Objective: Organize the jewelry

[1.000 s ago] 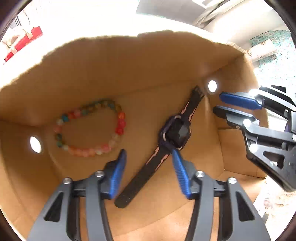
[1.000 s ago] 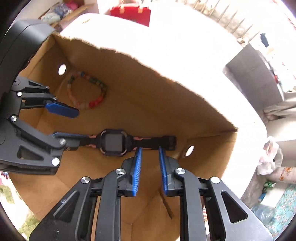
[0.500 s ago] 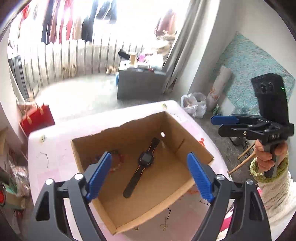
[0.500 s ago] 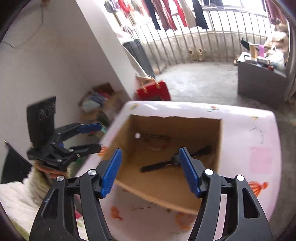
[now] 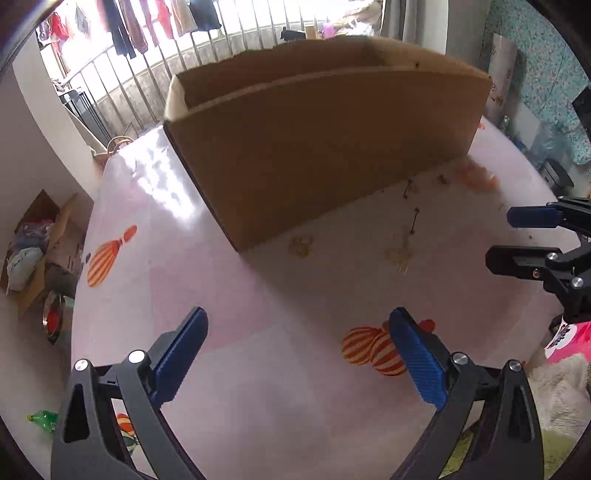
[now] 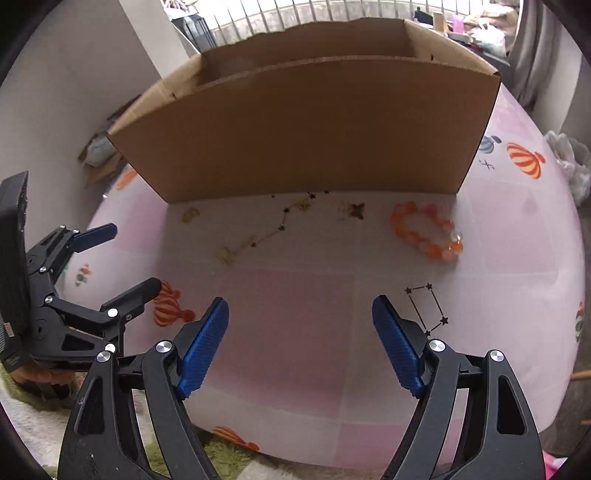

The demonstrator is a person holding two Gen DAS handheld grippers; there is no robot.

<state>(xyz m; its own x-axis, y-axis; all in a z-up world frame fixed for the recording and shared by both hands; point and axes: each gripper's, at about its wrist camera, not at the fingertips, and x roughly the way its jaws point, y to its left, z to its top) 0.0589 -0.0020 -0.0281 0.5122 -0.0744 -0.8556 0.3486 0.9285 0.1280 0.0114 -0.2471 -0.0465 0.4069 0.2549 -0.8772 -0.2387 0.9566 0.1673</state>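
A brown cardboard box (image 6: 306,129) stands on the pink table; its inside is hidden from both views. An orange and pink bead bracelet (image 6: 426,230) lies on the table by the box's front right corner; it shows blurred in the left wrist view (image 5: 476,177). My right gripper (image 6: 299,339) is open and empty, low over the table in front of the box. My left gripper (image 5: 295,350) is open and empty too, near the table's front left. Each gripper shows in the other's view: the left one (image 6: 110,254), the right one (image 5: 506,236).
The pink tablecloth (image 6: 295,295) carries printed balloons and star patterns. A green and white fuzzy rug (image 5: 554,398) lies below the table edge. Boxes and clutter (image 5: 33,236) sit on the floor at left. A balcony railing with hanging clothes (image 5: 147,29) is behind.
Both grippers came up out of the box, leaving the watch and the bead bracelet inside, opened wide, and dropped low in front of the box.
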